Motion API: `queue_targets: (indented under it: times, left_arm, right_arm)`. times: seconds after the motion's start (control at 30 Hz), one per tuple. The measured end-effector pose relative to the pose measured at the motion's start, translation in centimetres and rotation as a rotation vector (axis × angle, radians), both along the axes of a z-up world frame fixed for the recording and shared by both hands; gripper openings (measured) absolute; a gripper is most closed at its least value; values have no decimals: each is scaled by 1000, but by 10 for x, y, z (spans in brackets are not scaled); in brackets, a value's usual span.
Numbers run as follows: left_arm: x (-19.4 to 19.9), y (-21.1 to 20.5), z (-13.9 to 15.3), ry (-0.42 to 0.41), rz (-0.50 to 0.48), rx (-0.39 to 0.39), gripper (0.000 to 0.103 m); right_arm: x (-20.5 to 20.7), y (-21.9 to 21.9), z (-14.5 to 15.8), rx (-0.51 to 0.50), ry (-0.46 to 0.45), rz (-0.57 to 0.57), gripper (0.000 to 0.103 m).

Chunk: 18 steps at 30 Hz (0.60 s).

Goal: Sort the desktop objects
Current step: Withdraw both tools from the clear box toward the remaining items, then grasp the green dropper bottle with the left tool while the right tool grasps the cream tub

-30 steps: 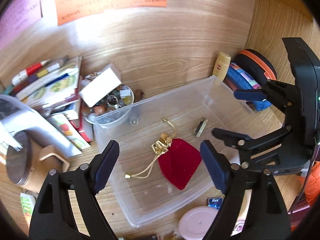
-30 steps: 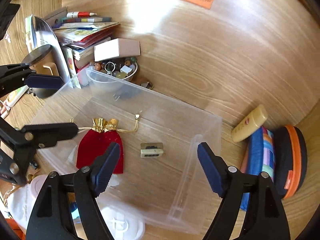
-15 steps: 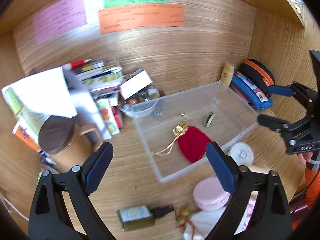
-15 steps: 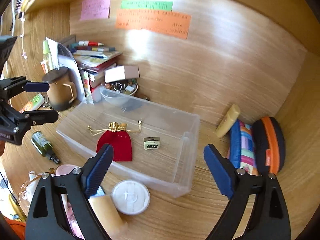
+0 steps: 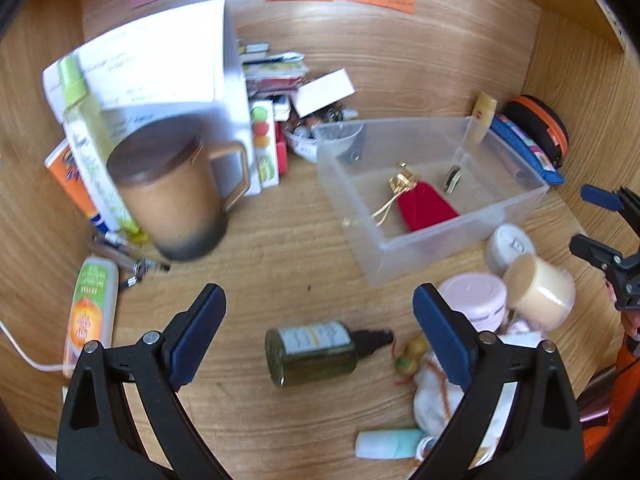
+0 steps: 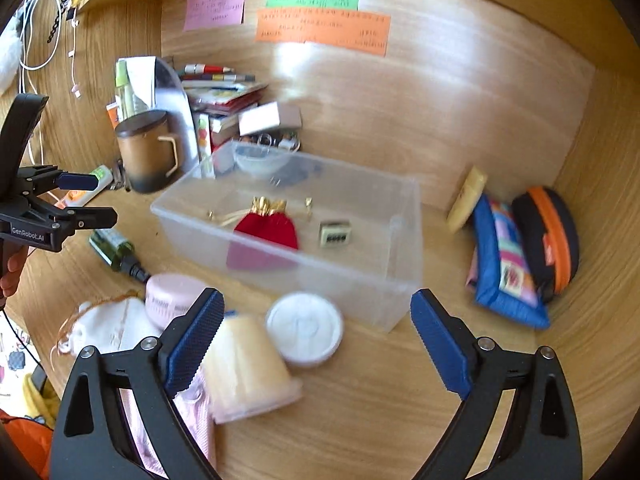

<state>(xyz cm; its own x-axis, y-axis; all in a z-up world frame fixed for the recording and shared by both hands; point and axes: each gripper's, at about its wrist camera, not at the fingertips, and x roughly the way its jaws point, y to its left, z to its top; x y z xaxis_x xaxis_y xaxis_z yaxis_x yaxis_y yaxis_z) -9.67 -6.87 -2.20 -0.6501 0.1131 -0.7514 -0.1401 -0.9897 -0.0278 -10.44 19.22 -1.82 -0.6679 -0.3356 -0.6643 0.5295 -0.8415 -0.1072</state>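
Both my tongs, left (image 5: 318,322) and right (image 6: 316,334): wide open, empty. Clear bin (image 6: 404,280): collecting red pouch (image 6: 268,228); green bottle (image 5: 312,352) awaits sorting.

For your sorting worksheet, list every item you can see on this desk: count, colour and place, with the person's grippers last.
Bin: 1, clear, centre.
Pouch: 1, red, in bin.
Small block: 1, pale, in bin beside pouch.
Mug: 1, brown, lidded, left of bin.
Dropper bottle: 1, green, lying in front of bin.
Jar: 1, pink, near bin's front.
Sticky notes: 3, pink, green, orange, back wall.
Round case: 1, black-orange, right corner.
Left gripper: open, above dropper bottle.
Right gripper: open, empty.
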Motion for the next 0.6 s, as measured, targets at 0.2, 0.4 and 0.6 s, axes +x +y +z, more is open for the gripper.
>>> queue_targets:
  times: [0.2,0.4,0.6]
  left_arm:
    - [13,-2,-18,-15,4,35,96]
    - [13,-1,-41,-69,7,39,96]
    - [4,-4,-58,-119,15,64,96]
  right_arm:
    - [12,7,-19,-62,-62,-15,94]
    - [10,1,-40,-79,-145,-15,94]
    - [7,-7,-57,-45,-191,-17,94]
